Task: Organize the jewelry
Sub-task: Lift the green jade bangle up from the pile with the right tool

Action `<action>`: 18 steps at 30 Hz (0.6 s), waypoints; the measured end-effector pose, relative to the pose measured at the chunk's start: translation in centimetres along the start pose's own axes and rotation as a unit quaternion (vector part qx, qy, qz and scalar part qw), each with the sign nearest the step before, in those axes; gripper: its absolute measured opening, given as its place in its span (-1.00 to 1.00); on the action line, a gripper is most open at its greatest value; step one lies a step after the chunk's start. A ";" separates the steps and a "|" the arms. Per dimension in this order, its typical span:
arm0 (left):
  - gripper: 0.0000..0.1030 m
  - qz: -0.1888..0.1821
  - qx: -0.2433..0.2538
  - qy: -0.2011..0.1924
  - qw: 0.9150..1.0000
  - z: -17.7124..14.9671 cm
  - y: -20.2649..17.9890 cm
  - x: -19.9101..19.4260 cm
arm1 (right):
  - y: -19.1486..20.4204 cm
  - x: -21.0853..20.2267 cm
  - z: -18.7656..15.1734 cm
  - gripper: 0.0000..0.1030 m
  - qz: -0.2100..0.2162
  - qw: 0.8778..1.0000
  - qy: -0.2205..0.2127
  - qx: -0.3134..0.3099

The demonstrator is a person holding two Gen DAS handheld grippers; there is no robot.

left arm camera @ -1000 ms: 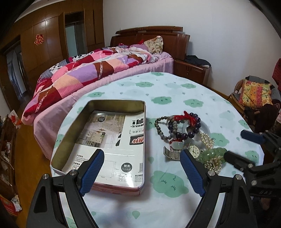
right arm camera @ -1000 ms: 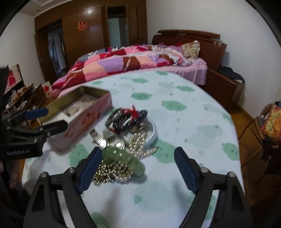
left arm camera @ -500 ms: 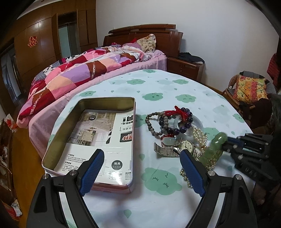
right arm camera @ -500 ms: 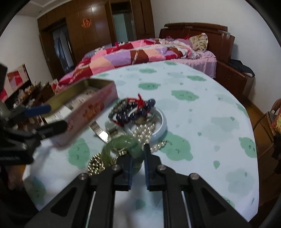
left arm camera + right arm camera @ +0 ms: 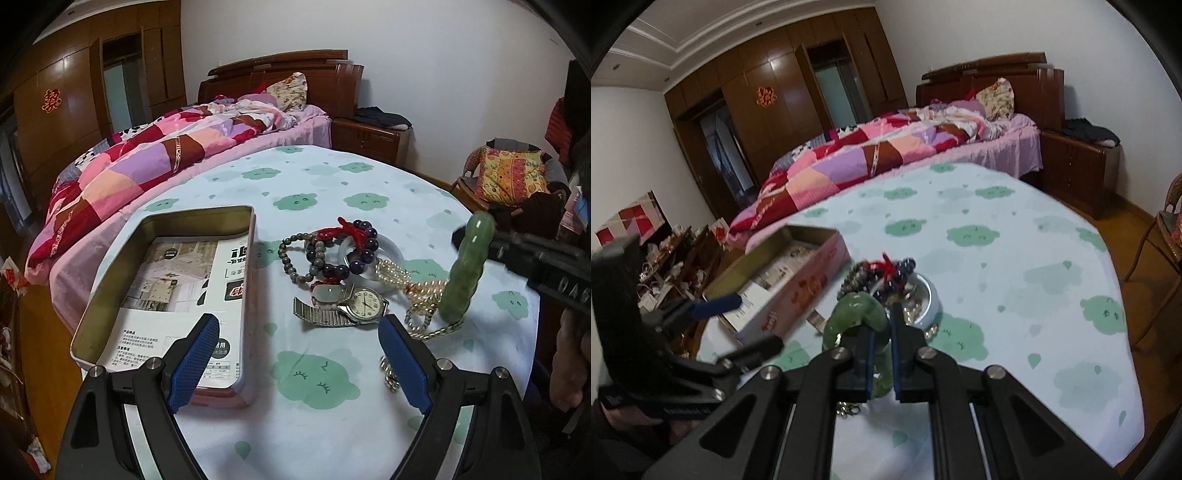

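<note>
My right gripper is shut on a green jade bangle and holds it lifted above the table; the bangle also shows in the left wrist view, hanging upright at the right. My left gripper is open and empty, low over the table's near edge. An open pink tin box with printed paper inside lies to the left. Beside it lies a pile of jewelry: bead bracelets with red cord, a white bangle, a wristwatch, pearl strands and a gold chain.
The round table has a white cloth with green clouds. A bed with a patchwork quilt stands behind it. A nightstand and a chair with a cushion stand to the right.
My right gripper closed on the green jade bangle and lifted it off the jewelry pile. The left gripper stayed open and drew back slightly.
</note>
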State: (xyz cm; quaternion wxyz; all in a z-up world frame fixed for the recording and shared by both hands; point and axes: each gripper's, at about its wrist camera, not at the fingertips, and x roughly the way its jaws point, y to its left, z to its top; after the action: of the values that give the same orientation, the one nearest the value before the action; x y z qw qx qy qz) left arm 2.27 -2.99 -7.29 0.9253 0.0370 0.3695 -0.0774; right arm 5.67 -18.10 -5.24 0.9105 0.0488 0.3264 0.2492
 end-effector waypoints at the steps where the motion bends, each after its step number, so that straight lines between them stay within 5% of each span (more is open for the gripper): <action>1: 0.71 -0.001 0.000 0.001 1.000 0.0 0.0 0.1 | 0.1 -0.4 0.2 -0.82 -0.001 1.000 -0.007 -0.002; 18: 0.71 -0.044 0.053 0.003 0.998 -0.2 -3.1 0.4 | -1.0 -0.5 1.0 -0.82 -0.031 0.999 -0.022 0.002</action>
State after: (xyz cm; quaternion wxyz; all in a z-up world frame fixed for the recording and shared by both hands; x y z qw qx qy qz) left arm 1.92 -6.07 -7.72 0.9166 0.0696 0.3690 -0.1375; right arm 6.36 -19.09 -4.45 0.9249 0.0462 0.3078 0.2185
